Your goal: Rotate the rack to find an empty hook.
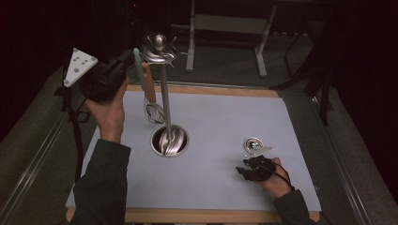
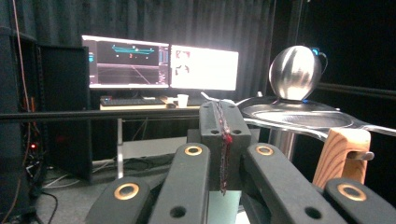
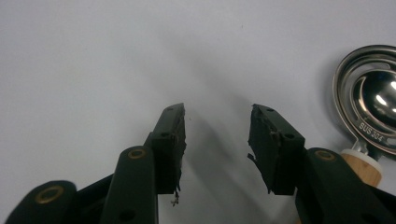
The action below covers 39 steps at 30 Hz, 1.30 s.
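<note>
Grey mat point(image 1: 225, 117) at lower right carries the right gripper point(image 1: 256, 168), jaws wide and empty, just short of the steel scoop point(image 1: 253, 144), so it should square onto its wooden handle point(image 3: 359, 165) before closing, while at upper left the left gripper point(image 2: 222, 135), pressed shut, hangs beside the whisk point(image 1: 152, 110) on the rack point(image 1: 160, 51).
</note>
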Each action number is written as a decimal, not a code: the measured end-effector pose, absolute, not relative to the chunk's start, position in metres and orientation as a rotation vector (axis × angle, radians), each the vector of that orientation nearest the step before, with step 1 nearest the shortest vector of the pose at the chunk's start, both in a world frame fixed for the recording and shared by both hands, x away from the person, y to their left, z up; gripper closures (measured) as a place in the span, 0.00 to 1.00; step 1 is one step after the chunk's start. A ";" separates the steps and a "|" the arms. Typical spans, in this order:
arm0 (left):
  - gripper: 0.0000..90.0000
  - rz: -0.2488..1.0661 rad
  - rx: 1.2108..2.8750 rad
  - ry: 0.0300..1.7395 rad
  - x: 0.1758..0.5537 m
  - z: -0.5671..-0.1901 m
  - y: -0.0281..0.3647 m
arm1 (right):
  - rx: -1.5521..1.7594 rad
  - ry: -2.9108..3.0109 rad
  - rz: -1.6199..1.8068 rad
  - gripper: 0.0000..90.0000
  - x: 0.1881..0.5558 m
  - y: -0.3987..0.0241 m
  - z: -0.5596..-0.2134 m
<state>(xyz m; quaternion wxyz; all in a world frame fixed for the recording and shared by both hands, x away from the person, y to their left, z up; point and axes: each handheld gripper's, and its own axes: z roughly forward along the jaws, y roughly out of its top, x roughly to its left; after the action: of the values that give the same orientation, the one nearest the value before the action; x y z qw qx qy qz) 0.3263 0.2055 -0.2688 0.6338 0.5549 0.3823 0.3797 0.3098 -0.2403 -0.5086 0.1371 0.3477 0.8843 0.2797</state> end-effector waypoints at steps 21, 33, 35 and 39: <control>1.00 0.910 1.315 0.901 0.338 -0.264 0.204 | 1.010 2.567 0.809 0.62 0.310 -0.240 -0.510; 1.00 0.917 1.333 0.898 0.337 -0.264 0.205 | 1.012 2.567 0.812 0.62 0.310 -0.241 -0.510; 1.00 0.923 1.339 0.895 0.336 -0.264 0.205 | 1.012 2.567 0.812 0.62 0.310 -0.242 -0.510; 1.00 0.936 1.353 0.889 0.333 -0.263 0.208 | 1.012 2.568 0.812 0.62 0.310 -0.242 -0.511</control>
<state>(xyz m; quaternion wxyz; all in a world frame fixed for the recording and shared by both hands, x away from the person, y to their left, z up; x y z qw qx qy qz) 0.3329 0.2084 -0.2631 0.5938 0.5821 0.3824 0.4028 0.3103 -0.2416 -0.5106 0.1317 0.3487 0.8848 0.2796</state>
